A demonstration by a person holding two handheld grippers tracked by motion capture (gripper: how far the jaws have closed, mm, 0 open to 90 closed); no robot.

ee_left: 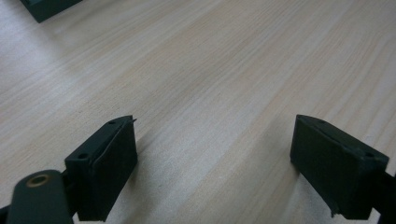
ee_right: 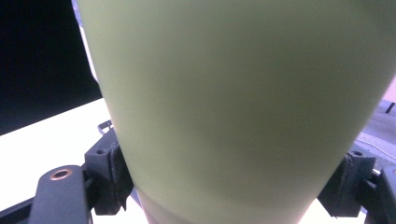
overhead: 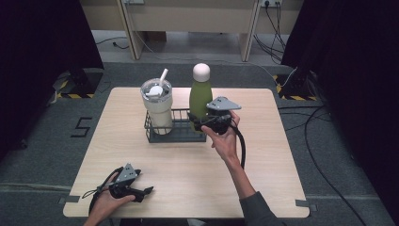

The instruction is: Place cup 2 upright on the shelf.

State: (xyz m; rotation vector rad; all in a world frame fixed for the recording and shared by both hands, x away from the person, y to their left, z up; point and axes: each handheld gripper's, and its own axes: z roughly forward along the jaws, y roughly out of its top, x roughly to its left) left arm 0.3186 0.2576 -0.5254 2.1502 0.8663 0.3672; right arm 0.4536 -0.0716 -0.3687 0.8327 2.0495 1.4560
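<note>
A green bottle (overhead: 201, 96) with a pale cap stands upright at the right end of a dark wire basket (overhead: 175, 133) in the middle of the table. My right gripper (overhead: 201, 121) is shut on the bottle's lower body; in the right gripper view the green bottle (ee_right: 233, 107) sits between the two black jaws. A cream tumbler (overhead: 157, 106) with a clear lid and white straw stands in the basket's left end. My left gripper (overhead: 146, 191) rests near the table's front left edge, open, with bare wood between its jaws (ee_left: 215, 163).
The light wooden table (overhead: 188, 165) has free room in front of and beside the basket. A corner of the dark basket (ee_left: 46, 7) shows at the upper left of the left gripper view. Cables and dark curtains surround the table on the floor.
</note>
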